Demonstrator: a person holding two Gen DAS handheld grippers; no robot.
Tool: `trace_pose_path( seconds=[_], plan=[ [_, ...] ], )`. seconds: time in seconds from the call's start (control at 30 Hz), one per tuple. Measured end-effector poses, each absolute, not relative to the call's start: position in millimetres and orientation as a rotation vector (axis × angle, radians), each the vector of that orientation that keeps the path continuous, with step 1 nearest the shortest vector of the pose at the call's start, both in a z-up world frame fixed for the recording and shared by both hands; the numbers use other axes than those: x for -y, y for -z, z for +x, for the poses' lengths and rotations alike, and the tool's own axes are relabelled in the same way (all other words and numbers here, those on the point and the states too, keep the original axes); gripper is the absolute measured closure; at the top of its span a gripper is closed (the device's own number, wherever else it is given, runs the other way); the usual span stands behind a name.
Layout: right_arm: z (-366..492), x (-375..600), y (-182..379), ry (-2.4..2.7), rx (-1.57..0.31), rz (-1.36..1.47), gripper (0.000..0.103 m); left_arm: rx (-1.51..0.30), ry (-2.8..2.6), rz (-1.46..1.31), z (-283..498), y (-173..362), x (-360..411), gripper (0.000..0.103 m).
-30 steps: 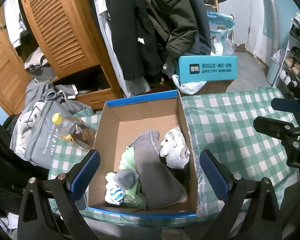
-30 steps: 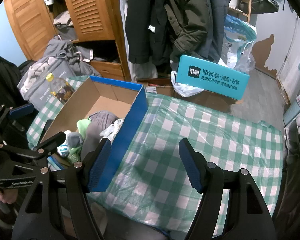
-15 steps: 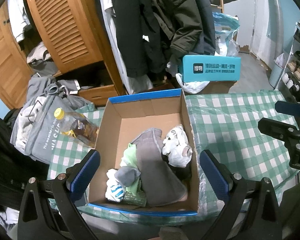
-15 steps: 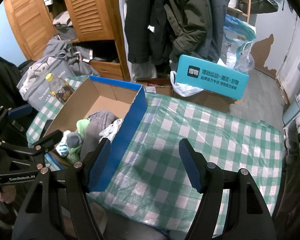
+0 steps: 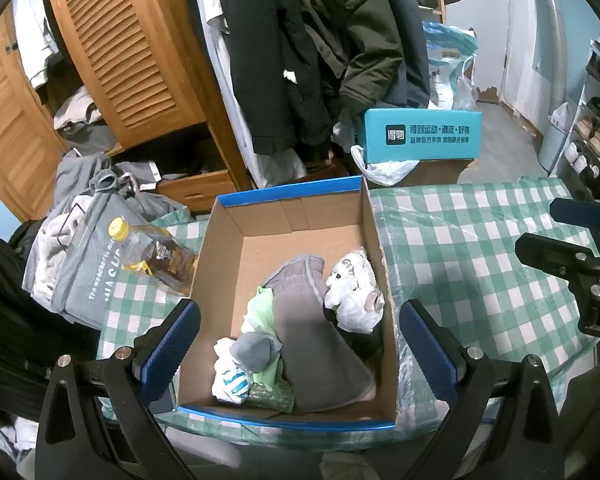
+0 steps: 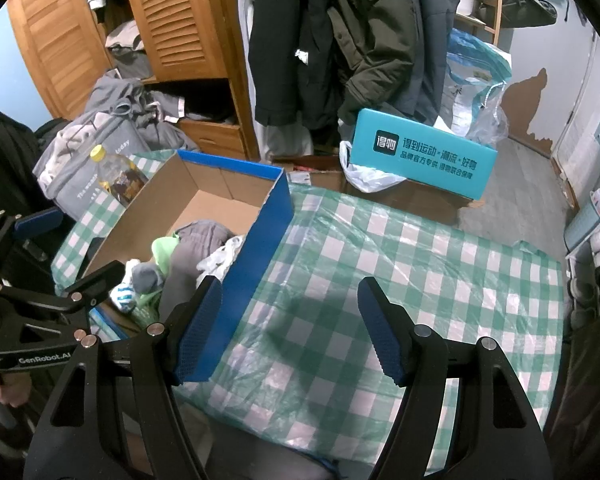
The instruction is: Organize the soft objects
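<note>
An open cardboard box with blue edges stands on the green checked table; it also shows in the right wrist view. Inside lie a grey cloth, a light green cloth, a white crumpled piece, a small grey sock and a blue-striped white sock. My left gripper is open and empty, held above the box's near end. My right gripper is open and empty over the bare tablecloth, right of the box.
A yellow-capped bottle lies left of the box beside a grey bag. A teal box stands behind the table. Coats hang at the back beside a wooden wardrobe. The checked tablecloth spreads right.
The left gripper has drawn back slightly and tilted, so the box sits a little lower in its view. The right gripper has barely moved. Both stay open.
</note>
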State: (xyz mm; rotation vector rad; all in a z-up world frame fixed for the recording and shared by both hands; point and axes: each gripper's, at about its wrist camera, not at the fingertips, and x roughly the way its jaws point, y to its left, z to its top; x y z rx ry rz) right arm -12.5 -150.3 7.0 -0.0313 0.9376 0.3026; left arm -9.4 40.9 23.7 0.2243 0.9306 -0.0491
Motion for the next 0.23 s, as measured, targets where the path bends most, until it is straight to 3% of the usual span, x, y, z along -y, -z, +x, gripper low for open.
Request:
trace_pose_path(
  seconds=[0.23],
  plan=[
    [-12.2,150.1,-7.2,-0.302,-0.937,-0.031,0.032,-0.935,0.052,0.221,-9.4,-23.1,-41.6,0.002]
  ],
)
